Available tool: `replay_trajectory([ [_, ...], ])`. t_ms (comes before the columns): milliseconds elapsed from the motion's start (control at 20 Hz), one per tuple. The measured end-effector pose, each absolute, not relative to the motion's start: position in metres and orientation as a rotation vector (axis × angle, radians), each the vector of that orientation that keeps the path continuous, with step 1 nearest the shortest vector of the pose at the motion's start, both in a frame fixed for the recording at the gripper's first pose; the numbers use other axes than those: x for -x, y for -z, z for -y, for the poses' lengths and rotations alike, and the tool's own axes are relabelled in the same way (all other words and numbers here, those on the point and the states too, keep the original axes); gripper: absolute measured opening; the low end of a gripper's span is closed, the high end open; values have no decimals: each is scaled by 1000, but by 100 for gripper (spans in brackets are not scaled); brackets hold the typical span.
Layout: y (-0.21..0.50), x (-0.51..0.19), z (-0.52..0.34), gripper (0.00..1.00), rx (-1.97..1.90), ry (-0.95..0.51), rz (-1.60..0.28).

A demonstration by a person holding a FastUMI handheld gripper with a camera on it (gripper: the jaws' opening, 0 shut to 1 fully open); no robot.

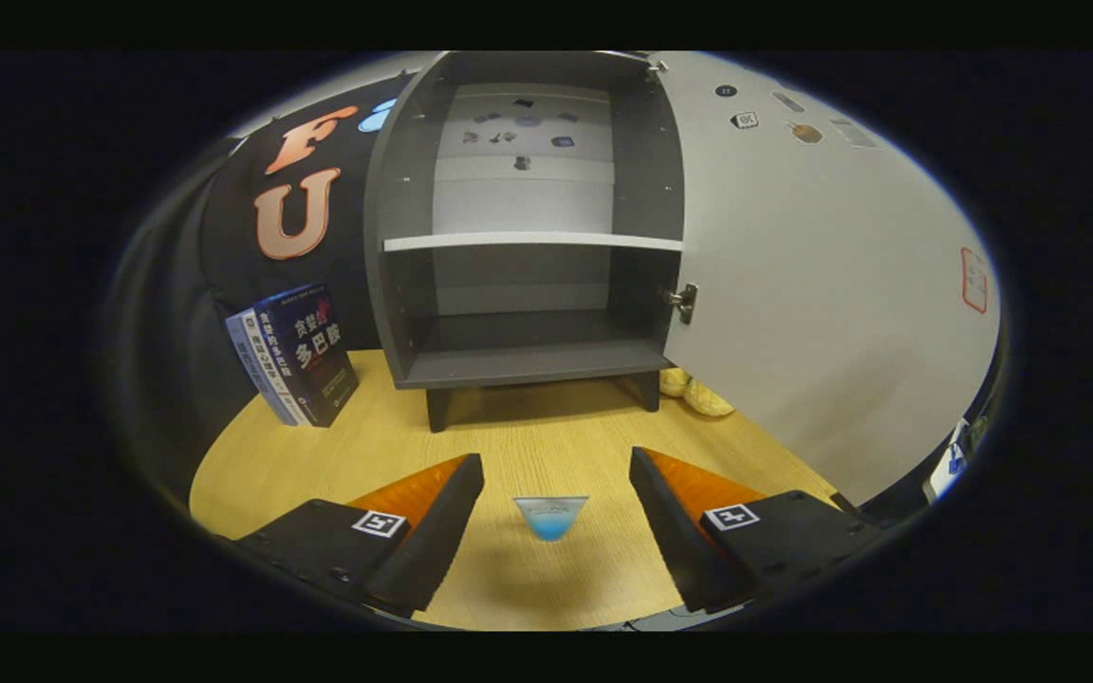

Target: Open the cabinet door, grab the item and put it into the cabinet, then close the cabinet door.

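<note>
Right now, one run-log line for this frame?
cabinet door: open | claw: open, holding nothing | cabinet: shelves bare | books: left of cabinet | yellow item: behind door, on table

The gripper (554, 517) hovers over the wooden tabletop (546, 446), fingers (433, 531) spread wide, with a small blue triangular item (550, 517) lying between them. Beyond stands the grey cabinet (527, 237), its door (822, 285) swung open and both shelves bare. Books (295, 356) lean near the tabletop's far left edge. Something yellow (698, 391) lies beside the cabinet's foot, behind the door.
</note>
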State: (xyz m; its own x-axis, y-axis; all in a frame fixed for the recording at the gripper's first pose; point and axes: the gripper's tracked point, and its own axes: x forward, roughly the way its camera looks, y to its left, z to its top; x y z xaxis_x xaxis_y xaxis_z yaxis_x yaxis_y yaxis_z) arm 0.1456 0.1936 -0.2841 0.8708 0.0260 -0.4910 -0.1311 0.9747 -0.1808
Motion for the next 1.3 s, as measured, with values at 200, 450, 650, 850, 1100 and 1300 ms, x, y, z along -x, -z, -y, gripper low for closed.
replay_trajectory([
  [200,318,-148,-189,99,223,-77,-575],
  [450,356,-149,-188,96,230,-95,-658],
  [650,372,-147,-184,82,221,-89,-696],
  [850,376,-146,-181,67,221,-90,-707],
  [1100,360,-141,-180,60,228,-87,-699],
  [1300,317,-143,-189,60,224,-103,-653],
])
